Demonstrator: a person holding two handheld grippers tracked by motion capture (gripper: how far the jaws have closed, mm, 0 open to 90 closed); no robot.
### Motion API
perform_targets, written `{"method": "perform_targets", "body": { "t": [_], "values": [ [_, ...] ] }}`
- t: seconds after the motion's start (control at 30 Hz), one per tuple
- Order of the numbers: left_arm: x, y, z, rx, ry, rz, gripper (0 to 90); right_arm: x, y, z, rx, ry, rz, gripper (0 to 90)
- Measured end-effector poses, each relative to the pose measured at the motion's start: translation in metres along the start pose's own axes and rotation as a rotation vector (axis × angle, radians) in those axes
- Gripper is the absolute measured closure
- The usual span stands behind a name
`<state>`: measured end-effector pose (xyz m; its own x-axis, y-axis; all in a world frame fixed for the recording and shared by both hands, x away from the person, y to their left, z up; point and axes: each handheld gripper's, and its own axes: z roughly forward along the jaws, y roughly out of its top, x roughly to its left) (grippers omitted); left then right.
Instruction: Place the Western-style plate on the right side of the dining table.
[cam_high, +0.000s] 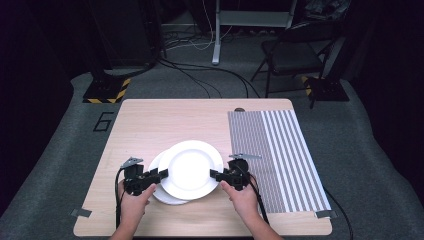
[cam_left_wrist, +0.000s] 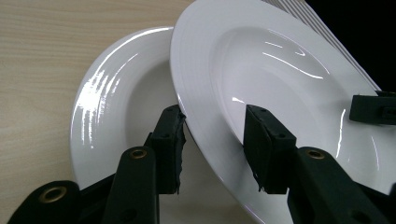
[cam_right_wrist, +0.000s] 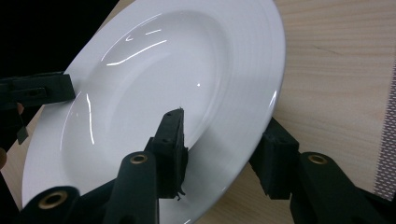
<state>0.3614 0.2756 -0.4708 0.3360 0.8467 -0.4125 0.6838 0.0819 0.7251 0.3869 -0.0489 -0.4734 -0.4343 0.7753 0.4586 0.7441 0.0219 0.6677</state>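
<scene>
Upper plate: white, round, glossy, with a broad flat rim and a shallow sunken centre holding nothing. It is sitting near the middle of the table's near half, overlapping a second plate, and is being gripped at opposite edges by both grippers.

Lower plate: same white glazed type, lying on the table under and slightly left and nearer than the upper one; its left rim and near edge are showing. In the left gripper view its bowl is also showing bare.

Left gripper: black, two jaws straddling the upper plate's left rim, one jaw above and one beneath, closing on it. Left hand is holding it.

Right gripper: black, jaws clamping the upper plate's right rim in the same way, one pad inside the rim, one under it. Right hand is holding it.

Table: pale wood-grain top, rectangular, rounded corners. Its far half and left side are lying open.

Striped mat: flat, grey-and-white lines, finer on its left part, wider on its right, covering the table's right side to the near edge, just right of the right gripper.

Tape tabs: grey, at the near corners.

Floor: grey carpet; a folding chair is standing well beyond the far right corner.
</scene>
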Motion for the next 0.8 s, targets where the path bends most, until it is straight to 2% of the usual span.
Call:
{"method": "perform_targets", "body": {
  "t": [0.2,0.3,0.8],
  "values": [
    [-0.0007,0.0001,-0.0010,-0.006,0.002,0.006,58.2,0.0013,0.0002,-0.0010,-0.007,-0.001,-0.022,56.7],
    [-0.0017,0.0005,-0.0016,-0.007,0.003,0.007,58.2,0.0021,0.0003,-0.0017,-0.007,-0.002,-0.012,56.6],
    [-0.0072,0.0036,-0.0020,-0.029,0.001,0.037,58.0,0.0047,-0.0005,-0.0080,-0.020,-0.012,-0.027,53.7]
  ]
}}
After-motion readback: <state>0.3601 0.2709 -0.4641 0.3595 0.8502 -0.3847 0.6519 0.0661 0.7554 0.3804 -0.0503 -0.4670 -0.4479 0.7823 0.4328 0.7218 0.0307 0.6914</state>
